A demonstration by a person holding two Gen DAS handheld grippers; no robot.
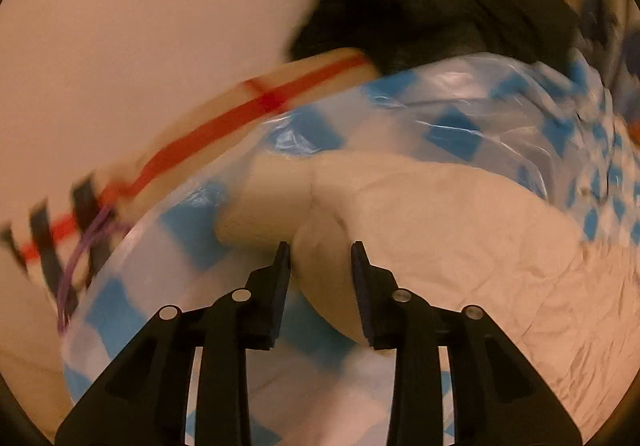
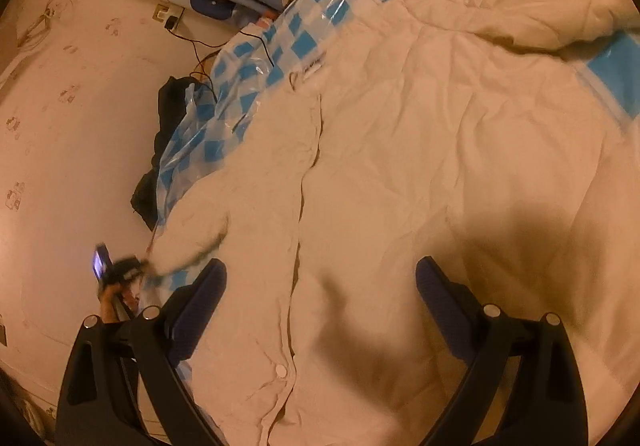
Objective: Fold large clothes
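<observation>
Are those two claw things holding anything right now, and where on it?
The left gripper has the cuff end of the cream garment's sleeve between its fingers. The right gripper is open above the garment, holding nothing.

Motion blur is smearing the red-striped strap point(image 1: 256, 102) and dark garment point(image 1: 420, 30); the left gripper point(image 2: 124, 270) is showing only as a small blurred shape.

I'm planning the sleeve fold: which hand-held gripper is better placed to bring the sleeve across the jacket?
Left, probably. The left hand-held gripper already has the white sleeve's end between its fingers; the right hand-held gripper hangs open over the jacket's front.
</observation>
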